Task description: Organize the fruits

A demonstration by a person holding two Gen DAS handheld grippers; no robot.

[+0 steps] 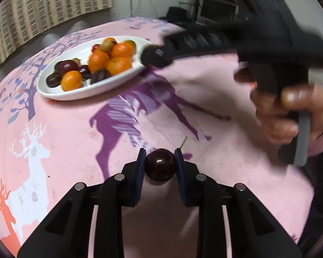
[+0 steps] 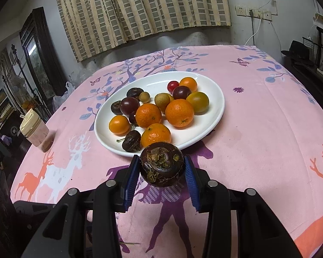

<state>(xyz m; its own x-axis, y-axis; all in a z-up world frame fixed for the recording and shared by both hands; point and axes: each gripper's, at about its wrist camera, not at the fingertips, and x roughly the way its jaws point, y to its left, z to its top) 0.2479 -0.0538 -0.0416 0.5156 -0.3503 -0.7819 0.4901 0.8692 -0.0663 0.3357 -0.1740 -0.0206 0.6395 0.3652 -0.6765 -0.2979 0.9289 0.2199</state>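
My left gripper (image 1: 160,161) is shut on a dark red cherry (image 1: 160,165), low over the pink tablecloth. My right gripper (image 2: 162,167) is shut on a dark brown water chestnut (image 2: 161,164), held just in front of the near rim of the white oval plate (image 2: 213,109). The plate holds several oranges (image 2: 179,112), dark plums, water chestnuts and small fruits. In the left wrist view the plate (image 1: 53,90) lies far left, and the right gripper, blurred, reaches over its right end with the hand (image 1: 295,111) on its handle.
A lidded plastic cup (image 2: 35,132) stands near the table's left edge. The pink deer-print tablecloth (image 2: 258,139) covers the table. Curtain and wall sockets are behind; dark furniture stands at the right.
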